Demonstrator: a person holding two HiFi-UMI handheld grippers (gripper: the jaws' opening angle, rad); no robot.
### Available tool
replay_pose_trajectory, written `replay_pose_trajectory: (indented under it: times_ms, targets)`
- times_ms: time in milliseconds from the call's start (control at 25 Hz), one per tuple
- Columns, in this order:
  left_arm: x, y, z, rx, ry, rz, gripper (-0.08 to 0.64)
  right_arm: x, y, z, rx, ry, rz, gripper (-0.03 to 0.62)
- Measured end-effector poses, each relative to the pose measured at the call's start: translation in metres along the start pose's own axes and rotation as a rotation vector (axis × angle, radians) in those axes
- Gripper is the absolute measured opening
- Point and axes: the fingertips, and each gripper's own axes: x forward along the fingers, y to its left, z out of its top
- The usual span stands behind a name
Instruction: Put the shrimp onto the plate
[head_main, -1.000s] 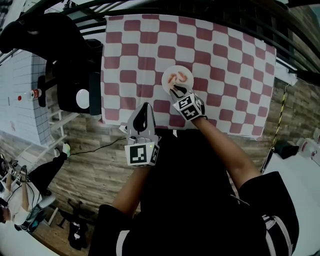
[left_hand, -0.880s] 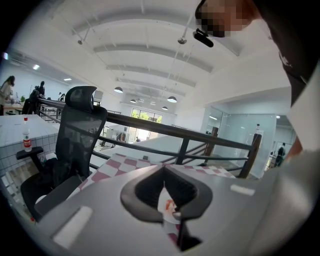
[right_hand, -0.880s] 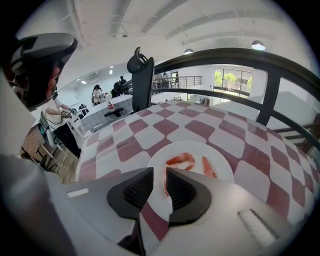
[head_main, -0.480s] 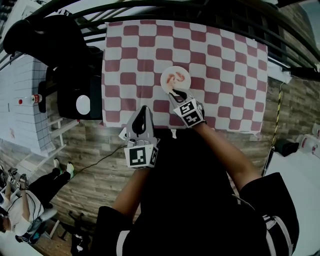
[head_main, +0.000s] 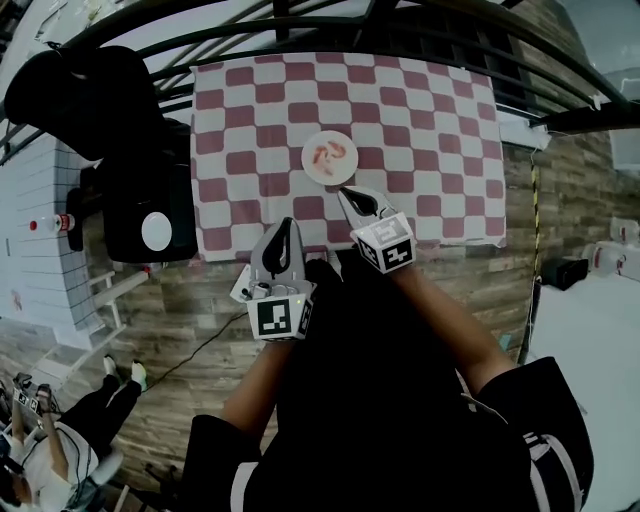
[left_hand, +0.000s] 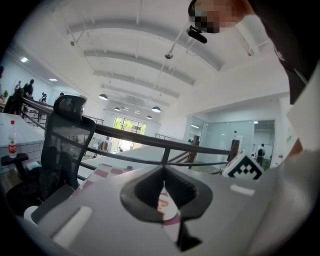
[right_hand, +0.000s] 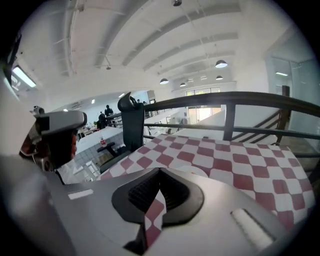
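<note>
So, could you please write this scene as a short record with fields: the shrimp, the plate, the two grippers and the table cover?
shrimp: pink pieces, lying on the plate
plate: white, round, on the checked cloth
checked cloth: red and white, covers the table
left gripper: jaws together, holds nothing, over the near edge of the cloth
right gripper: jaws together, holds nothing, near the plate but apart from it
task state: shrimp on the plate

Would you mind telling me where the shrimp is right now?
In the head view, the shrimp lies on the white plate mid-tablecloth, just ahead and left of the right gripper.
</note>
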Motion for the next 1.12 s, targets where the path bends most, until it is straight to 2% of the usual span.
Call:
replay_pose_trajectory:
  times_ms: [200, 320, 520, 640, 720, 840, 960, 1120]
  targets:
    - [-0.016, -0.015, 0.011, -0.005, -0.011, -0.071, 0.009, -0.054, 0.012, 0.029, 0.045, -0.100, -0.056, 0.000]
    - [-0.025, -0.021, 0.015, 0.016, -0.015, -0.090, 0.009, -0.077, 0.026, 0.041, 0.028, -0.117, -0.073, 0.000]
    - [-0.037, -0.032, 0.027, 0.033, -0.055, -0.092, 0.009, -0.109, 0.046, 0.065, 0.001, -0.189, -0.092, 0.000]
    - [-0.043, -0.037, 0.041, 0.033, -0.052, -0.060, 0.009, -0.134, 0.048, 0.081, -0.030, -0.270, -0.169, -0.002]
    - [-0.049, -0.045, 0.051, 0.040, -0.071, -0.065, 0.009, -0.152, 0.050, 0.090, -0.050, -0.323, -0.203, -0.002]
    - [-0.059, -0.075, 0.061, 0.078, -0.109, -0.118, 0.009, -0.178, 0.054, 0.093, -0.065, -0.361, -0.205, -0.002]
    - [-0.069, -0.114, 0.067, 0.148, -0.111, -0.192, 0.009, -0.201, 0.057, 0.084, -0.098, -0.372, -0.228, -0.002]
    - [-0.084, -0.159, 0.067, 0.182, -0.097, -0.247, 0.009, -0.239, 0.060, 0.069, -0.061, -0.417, -0.240, -0.002]
